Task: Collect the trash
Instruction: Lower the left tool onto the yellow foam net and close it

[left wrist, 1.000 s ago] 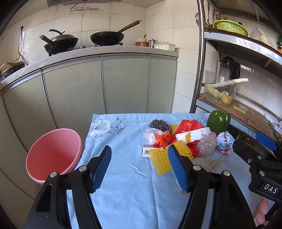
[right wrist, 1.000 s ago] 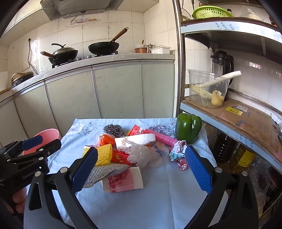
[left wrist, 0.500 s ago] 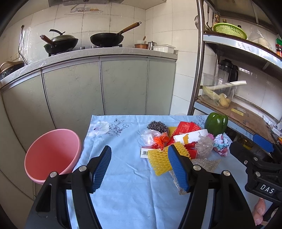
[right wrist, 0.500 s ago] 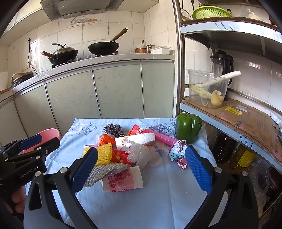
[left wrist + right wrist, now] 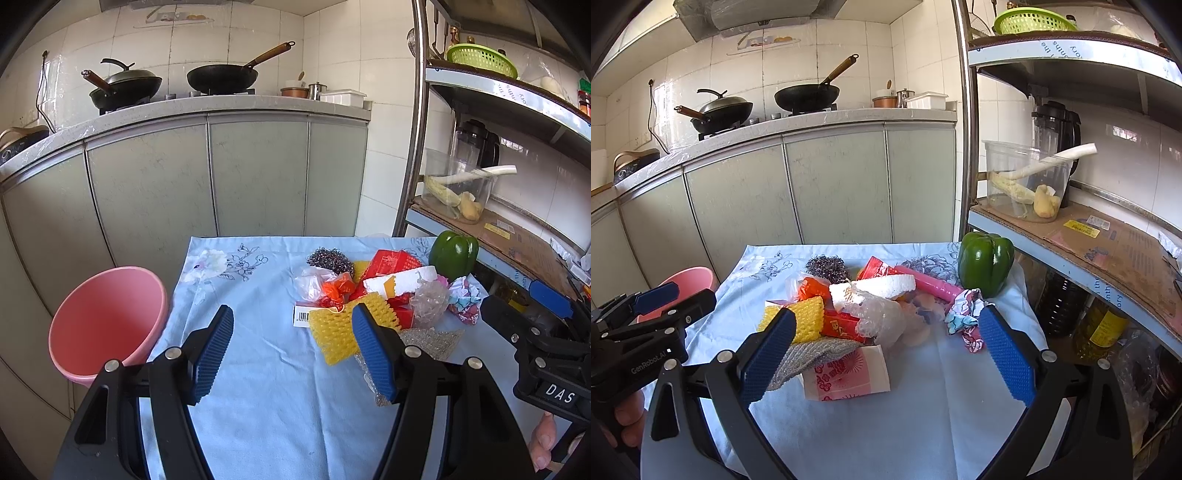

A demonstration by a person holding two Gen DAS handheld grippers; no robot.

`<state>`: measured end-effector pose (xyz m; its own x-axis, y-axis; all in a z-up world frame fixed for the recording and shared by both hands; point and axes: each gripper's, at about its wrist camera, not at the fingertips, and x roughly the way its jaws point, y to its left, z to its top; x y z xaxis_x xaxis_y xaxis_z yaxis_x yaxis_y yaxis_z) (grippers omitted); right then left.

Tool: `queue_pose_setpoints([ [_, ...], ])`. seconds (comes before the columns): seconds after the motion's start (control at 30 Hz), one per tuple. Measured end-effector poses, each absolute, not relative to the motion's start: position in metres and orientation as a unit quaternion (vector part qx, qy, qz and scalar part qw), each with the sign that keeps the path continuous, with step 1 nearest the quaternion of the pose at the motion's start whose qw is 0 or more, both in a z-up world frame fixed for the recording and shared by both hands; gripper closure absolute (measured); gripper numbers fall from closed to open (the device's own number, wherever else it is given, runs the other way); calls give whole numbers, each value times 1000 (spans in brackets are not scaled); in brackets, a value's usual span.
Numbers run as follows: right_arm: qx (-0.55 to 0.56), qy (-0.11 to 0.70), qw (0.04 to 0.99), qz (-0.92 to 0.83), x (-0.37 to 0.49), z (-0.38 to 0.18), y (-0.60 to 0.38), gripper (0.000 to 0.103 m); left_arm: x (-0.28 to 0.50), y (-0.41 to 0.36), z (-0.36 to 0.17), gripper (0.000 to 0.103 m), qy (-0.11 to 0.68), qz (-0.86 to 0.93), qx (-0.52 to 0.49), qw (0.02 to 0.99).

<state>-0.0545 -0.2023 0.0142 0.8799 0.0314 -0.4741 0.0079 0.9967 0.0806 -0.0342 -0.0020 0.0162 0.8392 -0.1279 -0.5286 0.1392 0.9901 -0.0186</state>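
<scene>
A tiled kitchen with grey-green cabinet doors surrounds a small table under a pale blue floral tablecloth (image 5: 258,369). Nearest, the left gripper (image 5: 291,354) and the right gripper (image 5: 886,354) both hover above the cloth with jaws spread wide, holding nothing. Beyond them the heap of trash sits mid-table: a pink printed paper packet (image 5: 849,373), yellow foam fruit netting (image 5: 340,328), crumpled clear plastic (image 5: 882,317) and a steel wire scourer (image 5: 328,258). A glossy green bell pepper (image 5: 985,264) stands at the far right corner. A pink plastic basin (image 5: 107,325) sits beside the table's left edge.
</scene>
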Motion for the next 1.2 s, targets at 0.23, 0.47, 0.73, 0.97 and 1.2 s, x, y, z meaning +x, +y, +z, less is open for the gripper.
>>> queue_pose_setpoints([
  [0.23,41,249,968,13,-52,12,-204,3,-34,-2,14,37,278,-85,18,957],
  [0.47,46,255,966,24,-53,11,-209,3,-34,7,12,37,290,-120,15,949],
  [0.73,42,280,957,57,-54,1,-211,15,-32,13,-1,50,329,-190,1,925],
  [0.97,40,296,948,108,-54,-4,-202,23,-12,1,-17,57,372,-226,-14,900],
  [1.2,32,296,946,130,-54,-5,-198,23,22,-9,-31,57,415,-218,-33,883],
])
